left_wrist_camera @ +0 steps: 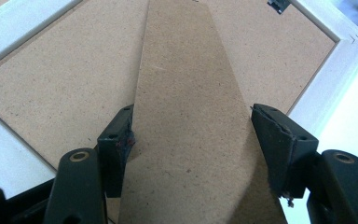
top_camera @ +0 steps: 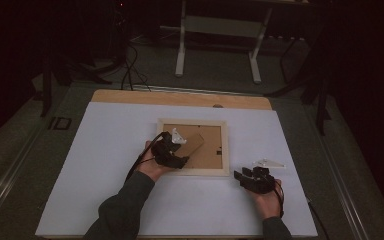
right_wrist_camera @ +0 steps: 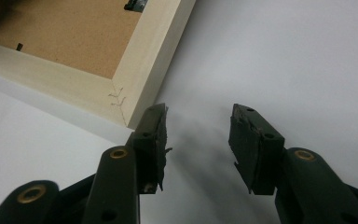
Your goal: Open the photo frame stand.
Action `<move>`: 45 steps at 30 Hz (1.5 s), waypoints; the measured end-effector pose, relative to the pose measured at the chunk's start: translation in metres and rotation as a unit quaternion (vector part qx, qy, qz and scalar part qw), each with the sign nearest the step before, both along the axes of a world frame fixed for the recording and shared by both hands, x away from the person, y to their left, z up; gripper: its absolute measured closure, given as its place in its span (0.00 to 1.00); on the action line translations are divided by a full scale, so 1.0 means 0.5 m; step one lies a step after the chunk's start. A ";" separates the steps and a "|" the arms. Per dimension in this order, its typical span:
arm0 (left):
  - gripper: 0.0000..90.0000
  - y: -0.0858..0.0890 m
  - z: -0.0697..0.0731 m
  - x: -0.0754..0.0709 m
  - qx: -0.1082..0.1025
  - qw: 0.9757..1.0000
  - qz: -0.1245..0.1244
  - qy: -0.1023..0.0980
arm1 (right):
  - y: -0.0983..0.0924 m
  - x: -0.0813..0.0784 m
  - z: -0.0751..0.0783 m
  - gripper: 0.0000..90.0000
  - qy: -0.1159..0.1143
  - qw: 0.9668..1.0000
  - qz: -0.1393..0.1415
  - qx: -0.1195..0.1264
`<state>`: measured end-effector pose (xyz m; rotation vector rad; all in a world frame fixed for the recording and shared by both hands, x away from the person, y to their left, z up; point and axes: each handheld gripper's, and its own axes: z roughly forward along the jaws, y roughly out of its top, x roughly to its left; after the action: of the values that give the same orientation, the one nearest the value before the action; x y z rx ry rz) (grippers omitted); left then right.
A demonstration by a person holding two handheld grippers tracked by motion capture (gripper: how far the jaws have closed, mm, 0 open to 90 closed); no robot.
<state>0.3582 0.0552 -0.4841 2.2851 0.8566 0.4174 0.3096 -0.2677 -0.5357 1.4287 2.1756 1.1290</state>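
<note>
1. The picture frame lies face down on the white sheet near the table's middle, its brown backing board up and its pale wooden border all round.
2. The easel stand, a long tapering strip of the same brown board, lies on the backing. In the left gripper view its long axis runs straight away from the camera, from between the jaws up toward the frame's far edge, narrowing as it goes.
3. The left gripper is over the frame's left half. Its jaws straddle the stand's wide near end, one on each side edge. The left pad sits at the edge; whether both pads press on the board I cannot tell.
4. The right gripper rests apart, just off the frame's near right corner, jaws wide open and holding nothing, white sheet between them.
5. The left hand is therefore the nearer one. Any lift of the stand likely pivots about its far end, so the gripper should rise along that axis.
</note>
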 end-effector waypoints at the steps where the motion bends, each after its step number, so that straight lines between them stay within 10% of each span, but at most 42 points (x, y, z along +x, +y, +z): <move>1: 0.42 0.000 0.001 -0.002 0.002 1.000 -0.001 -0.003 | 0.000 0.000 0.000 0.62 0.000 1.000 0.000 0.000; 21: 0.42 -0.004 0.002 -0.030 0.008 0.999 0.001 -0.043 | 0.013 0.010 0.040 0.62 -0.016 1.000 0.018 -0.003; 45: 0.42 -0.007 0.002 -0.060 0.015 0.996 0.002 -0.085 | 0.058 0.110 0.132 0.58 -0.024 0.998 0.058 -0.015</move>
<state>0.3281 0.0516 -0.4830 2.2383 0.7730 0.6200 0.3649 -0.2386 -0.4697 1.2637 2.2572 1.1532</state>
